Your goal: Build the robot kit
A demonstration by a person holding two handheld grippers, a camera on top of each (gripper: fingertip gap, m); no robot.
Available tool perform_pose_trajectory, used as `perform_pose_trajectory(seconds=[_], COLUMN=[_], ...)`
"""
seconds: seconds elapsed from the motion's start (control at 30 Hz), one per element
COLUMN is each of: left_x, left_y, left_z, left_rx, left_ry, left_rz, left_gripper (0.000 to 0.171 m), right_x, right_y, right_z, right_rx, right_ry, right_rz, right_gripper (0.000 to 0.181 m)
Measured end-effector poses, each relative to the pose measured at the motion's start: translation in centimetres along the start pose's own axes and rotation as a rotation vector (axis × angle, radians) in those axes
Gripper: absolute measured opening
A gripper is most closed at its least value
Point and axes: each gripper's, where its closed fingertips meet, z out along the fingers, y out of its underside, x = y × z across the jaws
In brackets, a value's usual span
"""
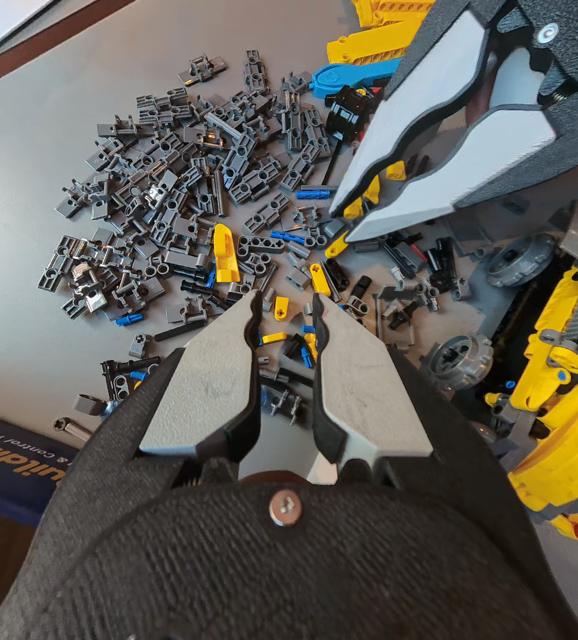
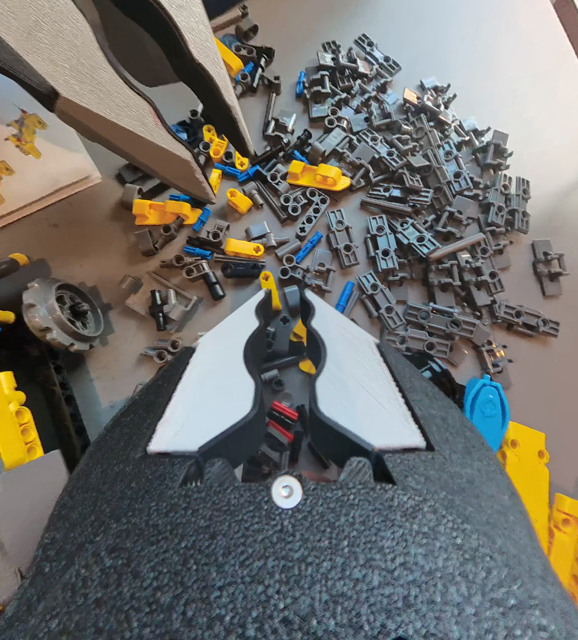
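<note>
The left gripper (image 1: 284, 298) tilts down over small scattered parts on the grey worktop (image 1: 38, 166), fingers apart and holding nothing, nearest a small yellow connector (image 1: 281, 307). Facing it, the right gripper (image 2: 284, 294) angles down beside the heap of grey links (image 2: 436, 207), its narrowly parted fingers around a dark grey connector (image 2: 285, 322); whether they grip it I cannot tell.
</note>
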Motion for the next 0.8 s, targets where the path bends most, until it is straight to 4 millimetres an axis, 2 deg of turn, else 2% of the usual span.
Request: perform_pose_trajectory(seconds=[0.23, 0.37, 0.53, 0.7, 0.8], left_x=[0.2, 0.5, 0.8, 1.0, 1.1], left_y=[0.1, 0.0, 0.1, 0.0, -0.1], left_z=[0.2, 0.2, 0.3, 0.3, 0.3], left_rx=[-0.006, -0.001, -0.007, -0.006, -0.005], left_ry=[0.004, 0.016, 0.019, 0.021, 0.02], left_rz=[0.006, 0.013, 0.028, 0.033, 0.033], left_gripper=[0.026, 0.027, 0.026, 0.026, 0.025], right_x=[-0.8, -0.8, -0.8, -0.2, -0.6], right_y=[0.1, 0.0, 0.3, 0.6, 0.4], right_z=[0.3, 0.4, 0.2, 0.2, 0.1], right_rx=[-0.008, -0.008, -0.071, -0.128, -0.131], right_ry=[-0.04, -0.039, 0.031, 0.091, 0.077], right_rz=[0.004, 0.01, -0.102, -0.109, -0.122], right_gripper=[0.017, 0.002, 0.005, 0.008, 0.01])
